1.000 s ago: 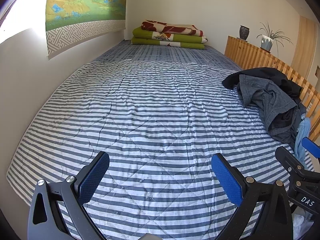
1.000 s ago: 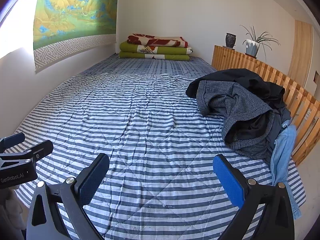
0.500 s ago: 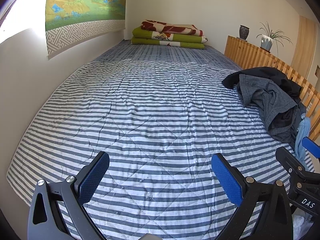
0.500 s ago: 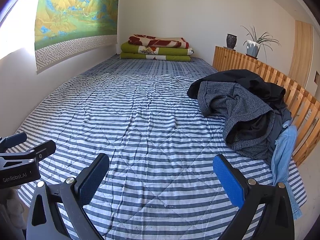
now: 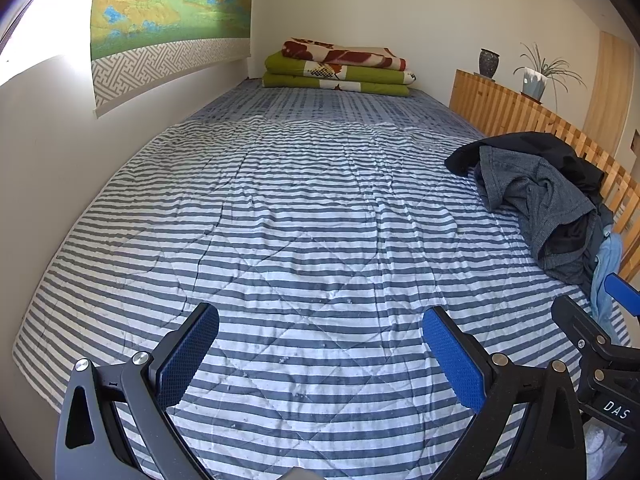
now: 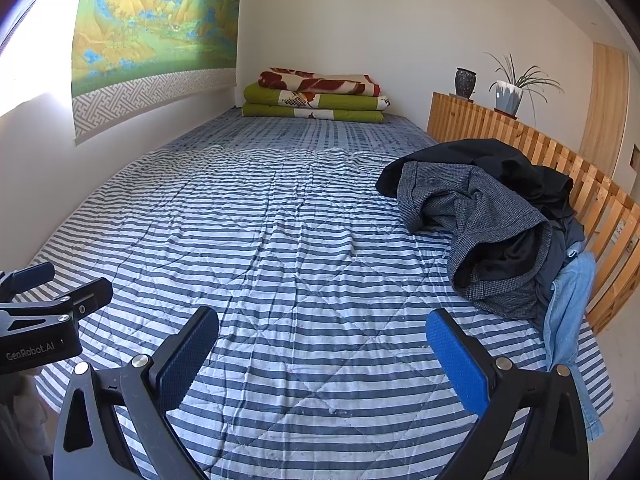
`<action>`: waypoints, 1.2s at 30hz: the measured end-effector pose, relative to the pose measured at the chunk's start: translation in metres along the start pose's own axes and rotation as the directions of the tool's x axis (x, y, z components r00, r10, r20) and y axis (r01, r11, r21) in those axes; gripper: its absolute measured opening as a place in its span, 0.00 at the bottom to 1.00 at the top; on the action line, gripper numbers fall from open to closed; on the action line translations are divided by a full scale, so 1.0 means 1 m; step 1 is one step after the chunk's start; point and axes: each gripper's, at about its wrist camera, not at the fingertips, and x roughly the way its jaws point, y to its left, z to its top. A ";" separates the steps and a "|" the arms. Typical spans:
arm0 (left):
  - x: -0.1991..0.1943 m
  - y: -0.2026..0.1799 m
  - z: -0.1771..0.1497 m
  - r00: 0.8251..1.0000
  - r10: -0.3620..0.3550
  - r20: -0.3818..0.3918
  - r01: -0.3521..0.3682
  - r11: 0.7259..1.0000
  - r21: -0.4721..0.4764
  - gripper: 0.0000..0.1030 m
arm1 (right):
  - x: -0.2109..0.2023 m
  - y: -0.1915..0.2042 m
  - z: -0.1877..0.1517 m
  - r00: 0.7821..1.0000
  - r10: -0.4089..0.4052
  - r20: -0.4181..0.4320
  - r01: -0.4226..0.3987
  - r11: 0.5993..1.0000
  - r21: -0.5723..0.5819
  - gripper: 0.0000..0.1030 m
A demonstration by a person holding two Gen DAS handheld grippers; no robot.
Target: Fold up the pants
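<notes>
Over the striped quilt (image 5: 304, 216) nothing much is being changed: left gripper (image 5: 320, 344) and right gripper (image 6: 322, 344) are still being held wide, empty. Pants are probably buried in the clothes heap (image 6: 492, 224), untouched.

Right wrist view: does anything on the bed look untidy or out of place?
Yes. A heap of dark clothes lies crumpled against the wooden rail, and a light blue garment hangs over the bed's edge. The blankets are stacked neatly.
</notes>
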 end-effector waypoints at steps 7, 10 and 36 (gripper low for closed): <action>-0.002 0.002 0.000 1.000 -0.001 0.005 0.001 1.000 0.002 1.00 | 0.001 0.000 0.000 1.000 0.013 -0.005 -0.013 1.000 0.005 0.99; -0.003 0.003 -0.001 1.000 -0.003 0.004 0.003 1.000 0.006 1.00 | 0.002 0.000 -0.001 1.000 0.015 -0.006 -0.015 1.000 0.010 0.99; 0.007 0.002 -0.001 1.000 -0.006 -0.014 0.007 1.000 0.008 1.00 | 0.008 -0.005 0.003 1.000 -0.017 -0.010 0.017 0.999 0.027 0.99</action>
